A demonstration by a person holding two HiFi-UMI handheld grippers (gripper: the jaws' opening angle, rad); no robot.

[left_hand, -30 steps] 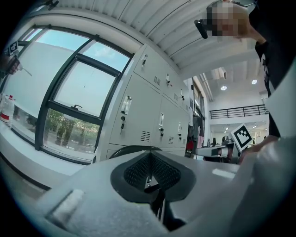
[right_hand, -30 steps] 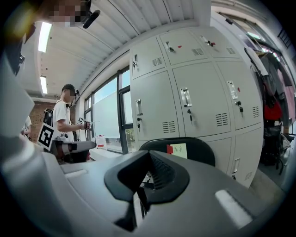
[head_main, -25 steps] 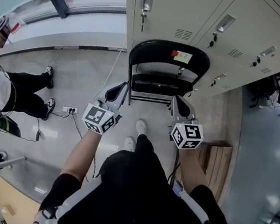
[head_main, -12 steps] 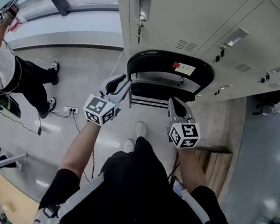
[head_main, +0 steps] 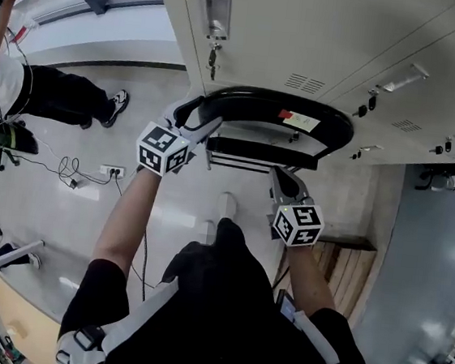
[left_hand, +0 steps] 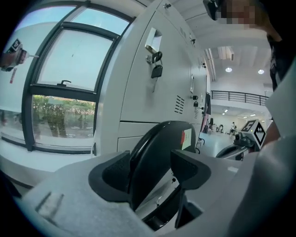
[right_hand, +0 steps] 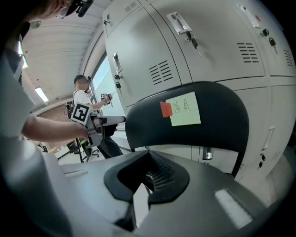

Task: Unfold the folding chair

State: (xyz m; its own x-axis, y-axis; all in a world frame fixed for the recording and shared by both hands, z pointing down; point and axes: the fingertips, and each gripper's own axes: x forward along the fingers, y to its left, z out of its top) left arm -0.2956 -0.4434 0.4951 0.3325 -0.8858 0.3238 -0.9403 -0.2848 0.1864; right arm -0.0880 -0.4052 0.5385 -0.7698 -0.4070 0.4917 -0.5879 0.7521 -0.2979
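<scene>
Its left backrest edge straddled by the just-spread left gripper (left_hand: 150, 167), the black plastic folding chair (right_hand: 222, 121) should be clamped squarely before being pushed open by the pressed-together right gripper (right_hand: 148, 179).

The folding chair (head_main: 276, 109) has a smooth black plastic backrest with a sheen, and the paper note (head_main: 300, 120) stuck on it looks matt. Behind the chair the lockers (head_main: 310, 31) are smooth painted metal, under it the floor (head_main: 86, 202) shines, and beside it lies a bare wooden slatted board (head_main: 352, 269). My right gripper (right_hand: 148, 181) is matt grey plastic with ribbed black pads (right_hand: 160, 176).
</scene>
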